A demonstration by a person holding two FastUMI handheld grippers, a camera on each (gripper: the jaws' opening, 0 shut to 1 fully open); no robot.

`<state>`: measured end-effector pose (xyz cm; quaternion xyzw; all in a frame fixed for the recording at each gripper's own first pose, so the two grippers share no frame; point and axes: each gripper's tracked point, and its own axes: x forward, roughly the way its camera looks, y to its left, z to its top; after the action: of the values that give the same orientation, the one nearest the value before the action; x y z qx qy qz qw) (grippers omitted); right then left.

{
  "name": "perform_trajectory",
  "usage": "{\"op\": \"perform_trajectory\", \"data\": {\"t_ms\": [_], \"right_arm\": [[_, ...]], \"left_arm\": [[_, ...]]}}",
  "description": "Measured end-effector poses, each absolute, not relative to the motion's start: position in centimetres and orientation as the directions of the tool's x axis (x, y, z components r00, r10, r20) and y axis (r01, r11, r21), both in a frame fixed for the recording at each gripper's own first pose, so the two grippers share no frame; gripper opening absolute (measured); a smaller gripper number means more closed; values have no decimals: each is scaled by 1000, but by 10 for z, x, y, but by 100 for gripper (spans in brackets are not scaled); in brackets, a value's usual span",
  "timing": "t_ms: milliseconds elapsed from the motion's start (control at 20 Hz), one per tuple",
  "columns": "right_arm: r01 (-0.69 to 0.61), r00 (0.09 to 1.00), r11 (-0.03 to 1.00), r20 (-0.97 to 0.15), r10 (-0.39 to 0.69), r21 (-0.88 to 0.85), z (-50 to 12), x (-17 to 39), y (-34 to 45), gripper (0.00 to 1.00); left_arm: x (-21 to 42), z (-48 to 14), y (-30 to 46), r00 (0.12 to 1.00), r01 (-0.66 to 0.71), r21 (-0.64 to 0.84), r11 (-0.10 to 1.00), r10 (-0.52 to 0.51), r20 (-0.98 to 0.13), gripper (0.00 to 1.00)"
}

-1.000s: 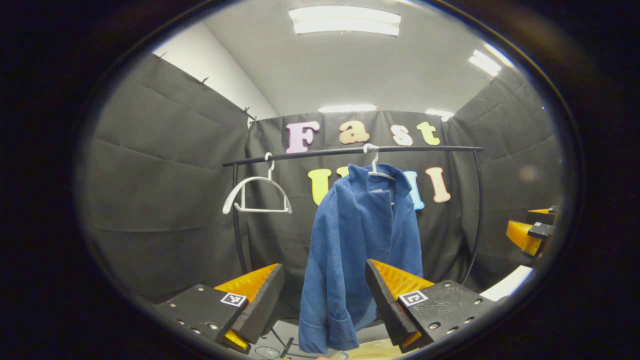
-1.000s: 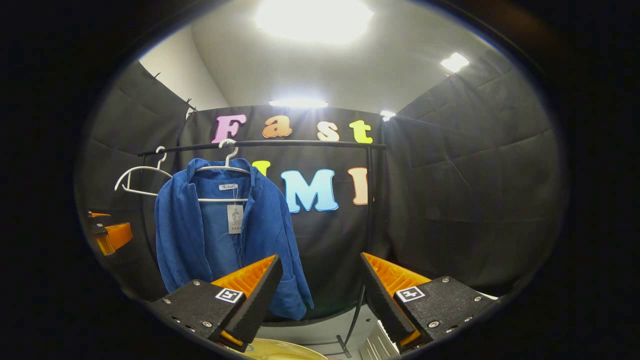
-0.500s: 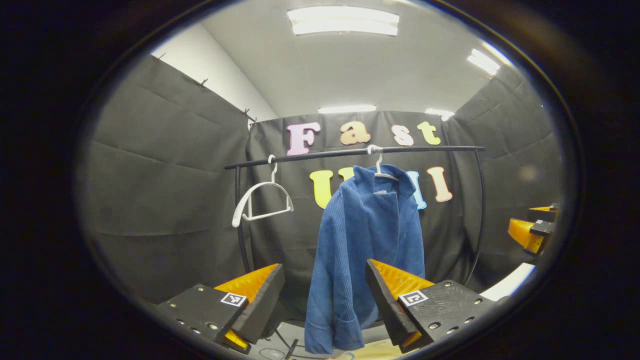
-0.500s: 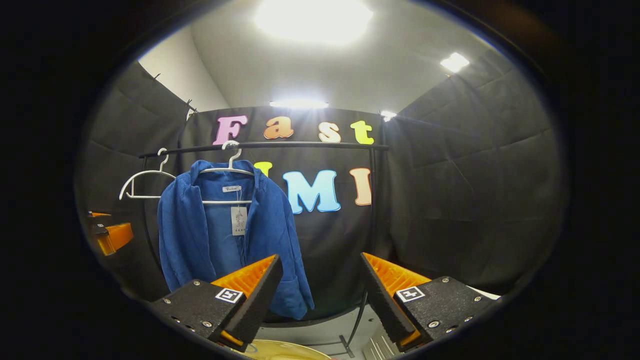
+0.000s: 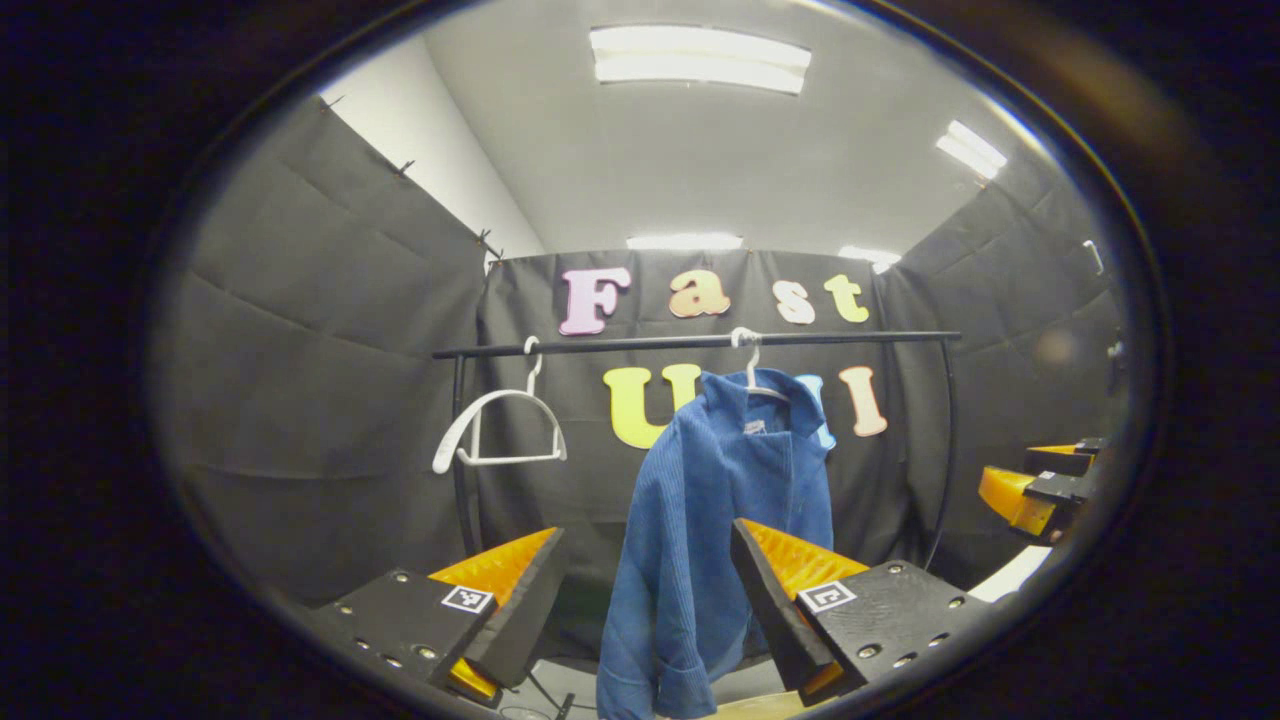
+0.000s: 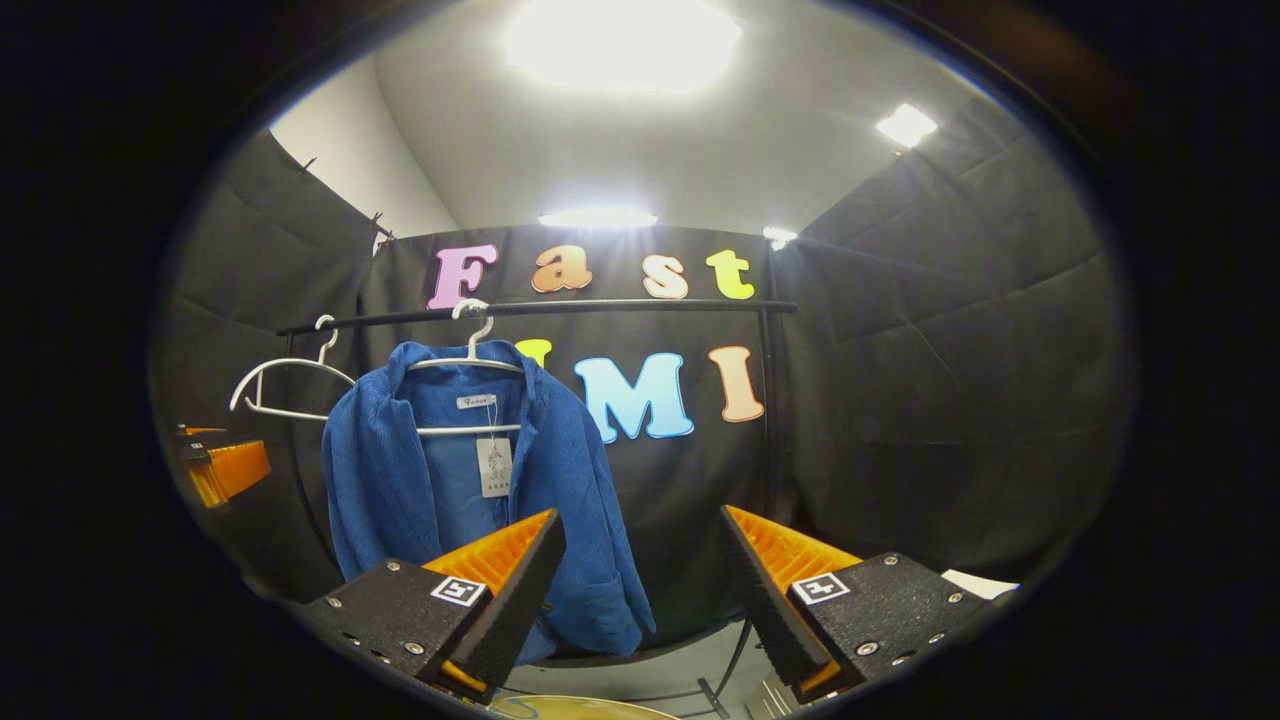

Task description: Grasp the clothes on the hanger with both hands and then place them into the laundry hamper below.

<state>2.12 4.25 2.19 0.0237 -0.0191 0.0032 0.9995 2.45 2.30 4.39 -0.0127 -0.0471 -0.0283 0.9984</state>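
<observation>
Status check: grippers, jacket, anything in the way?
Left gripper open, right gripper open, both short of the rack. Blue jacket on its hanger, untouched. Empty hanger beside it, no obstruction.

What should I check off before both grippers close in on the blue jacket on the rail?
1. Blue corduroy jacket hangs on its white hanger from the black rail: ok.
2. Left gripper jaws apart, nothing between them: ok.
3. Right gripper jaws apart, nothing between them: ok.
4. Either gripper touching the jacket: not ok, both are short of it.
5. Empty white hanger hangs apart from the jacket, out of the way: ok.
6. Laundry hamper placed under the jacket: cannot tell; a pale rim peeks in at the bottom of the right gripper view.
</observation>
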Motion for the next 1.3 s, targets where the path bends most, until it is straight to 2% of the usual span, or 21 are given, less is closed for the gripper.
{"op": "perform_trajectory", "data": {"t_ms": [350, 850, 1300], "right_arm": [[-105, 989, 993, 113, 99, 51, 58, 66, 60, 95], [-307, 948, 948, 111, 297, 82, 68, 142, 98, 95], [-406, 912, 910, 105, 397, 83, 61, 195, 134, 95]], "left_arm": [[42, 57, -7, 993, 73, -26, 997, -70, 98, 99], [98, 56, -62, 997, 28, 17, 999, -29, 74, 99], [147, 40, -87, 999, 10, 14, 1000, -10, 46, 99]]}}
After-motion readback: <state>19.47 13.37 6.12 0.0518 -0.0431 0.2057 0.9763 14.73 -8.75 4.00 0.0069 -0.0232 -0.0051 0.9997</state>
